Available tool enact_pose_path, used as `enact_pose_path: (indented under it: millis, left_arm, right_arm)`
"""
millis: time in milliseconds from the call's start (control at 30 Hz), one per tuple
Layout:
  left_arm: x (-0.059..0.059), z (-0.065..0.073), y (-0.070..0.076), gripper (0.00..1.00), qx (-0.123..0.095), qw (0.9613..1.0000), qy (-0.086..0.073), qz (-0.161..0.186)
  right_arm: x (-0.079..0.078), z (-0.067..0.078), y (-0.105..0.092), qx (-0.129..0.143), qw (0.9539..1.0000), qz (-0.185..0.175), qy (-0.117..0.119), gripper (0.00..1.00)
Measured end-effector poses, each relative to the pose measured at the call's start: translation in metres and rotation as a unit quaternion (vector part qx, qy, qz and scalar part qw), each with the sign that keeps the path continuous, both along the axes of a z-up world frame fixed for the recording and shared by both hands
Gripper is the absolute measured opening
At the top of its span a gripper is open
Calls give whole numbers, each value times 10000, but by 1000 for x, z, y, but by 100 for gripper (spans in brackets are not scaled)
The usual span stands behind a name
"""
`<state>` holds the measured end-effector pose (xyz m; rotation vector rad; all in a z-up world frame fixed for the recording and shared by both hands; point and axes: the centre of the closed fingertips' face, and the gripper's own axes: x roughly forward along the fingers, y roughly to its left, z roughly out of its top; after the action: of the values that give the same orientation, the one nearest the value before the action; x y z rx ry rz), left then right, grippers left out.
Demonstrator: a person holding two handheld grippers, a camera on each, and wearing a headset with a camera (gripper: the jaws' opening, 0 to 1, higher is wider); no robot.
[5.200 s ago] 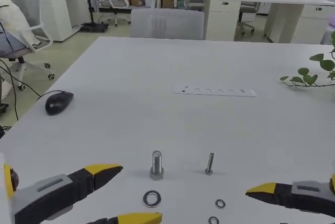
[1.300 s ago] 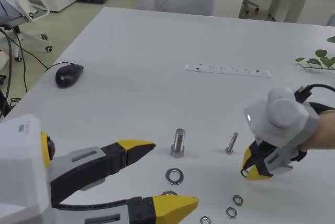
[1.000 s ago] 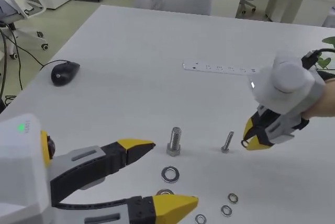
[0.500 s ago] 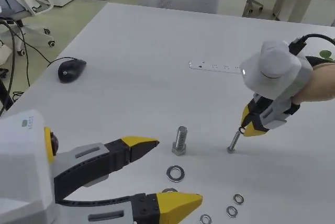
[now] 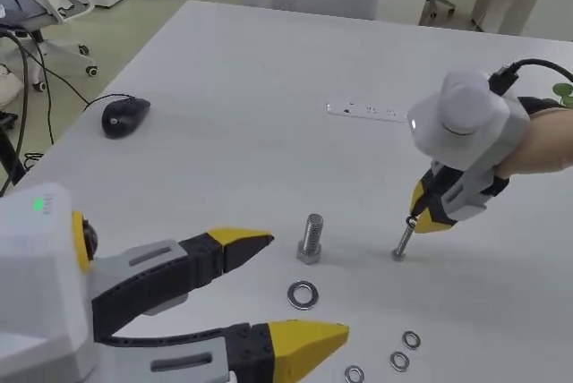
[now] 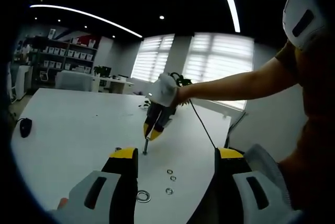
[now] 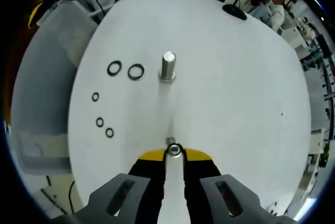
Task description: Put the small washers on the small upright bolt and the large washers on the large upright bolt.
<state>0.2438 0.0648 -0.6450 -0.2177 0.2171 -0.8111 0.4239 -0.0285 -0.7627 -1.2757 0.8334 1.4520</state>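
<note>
Right gripper (image 5: 419, 221) pinches a small washer (image 7: 174, 150) over the small bolt (image 5: 403, 242); let go off-centre, it could bounce away. Left gripper (image 6: 176, 155) gapes.

small washer (image 7: 174, 150) at small bolt (image 5: 403, 242) tip, large bolt (image 5: 311, 238) upright

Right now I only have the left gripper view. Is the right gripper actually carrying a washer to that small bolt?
Observer: Yes. The right gripper view shows a small washer pinched in the right gripper, right at the top of the small bolt.
Operator: How many small ones lie loose?
Observer: Three small washers, seen from the head view.
Operator: And the large bolt?
Observer: The large bolt is bare, with no washer on it.
</note>
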Motion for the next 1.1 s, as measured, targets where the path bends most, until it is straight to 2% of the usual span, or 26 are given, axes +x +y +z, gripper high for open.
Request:
enact_pose_path:
  millis: [267,533,967,1100]
  left_arm:
    - [0,1,1,58,8,10000,-7,-28]
    - [0,1,1,58,-4,10000,4,-37]
    - [0,-2,0,58,-3,10000,67,-42]
    - [0,-1,-1,58,1,10000,61,-57]
  right_arm:
    - [2,-9,0,-76,10000,19,35,12]
    - [2,-28,-2,-131,9998,24,125,13]
    - [1,-51,-4,-73,9997,40,220,13]
    - [1,-54,-7,-82,9997,-14,227,14]
